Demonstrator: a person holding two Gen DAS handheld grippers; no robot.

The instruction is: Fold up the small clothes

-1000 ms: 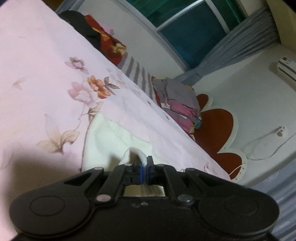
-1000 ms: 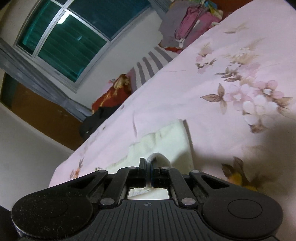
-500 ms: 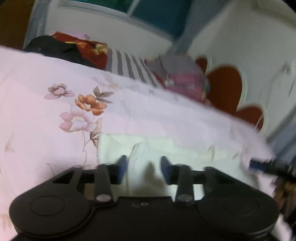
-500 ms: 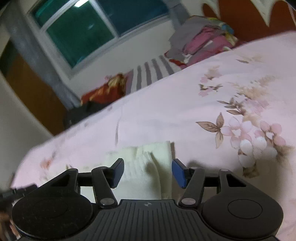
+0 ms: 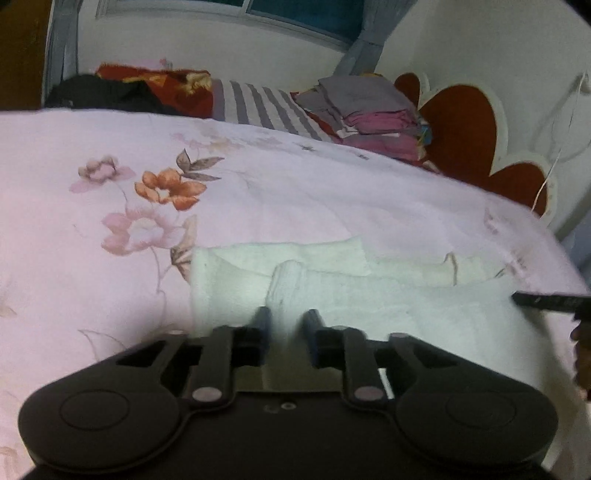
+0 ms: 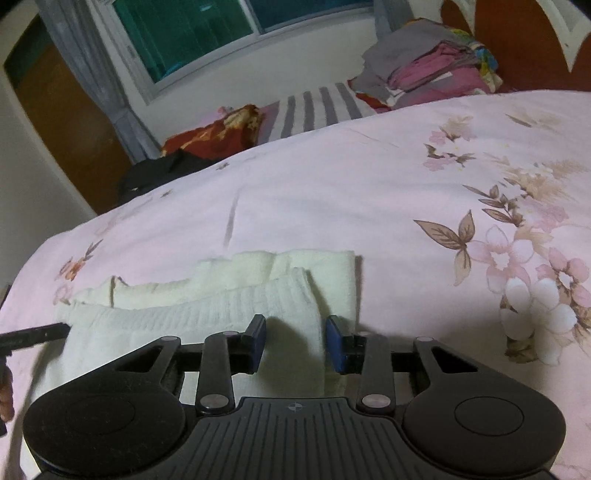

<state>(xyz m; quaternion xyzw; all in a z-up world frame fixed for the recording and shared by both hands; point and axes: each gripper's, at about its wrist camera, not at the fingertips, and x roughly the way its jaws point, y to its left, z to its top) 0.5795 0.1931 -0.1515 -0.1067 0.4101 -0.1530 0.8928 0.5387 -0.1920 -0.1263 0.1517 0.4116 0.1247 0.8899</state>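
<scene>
Both tilt down over the cream garment (image 5: 369,295): left claw (image 5: 286,317) apart, right claw (image 6: 295,325) closing astride a fold.

My two wrist views are dim and indoor-lit, with a pink cast over the bedspread (image 5: 295,192). The window (image 6: 207,33) shows only dark teal. Soft shadows fall below the cream garment (image 6: 207,310). The left view is smeared and soft throughout; the right is sharper. Both bend strongly near the window, with dark corners.
</scene>
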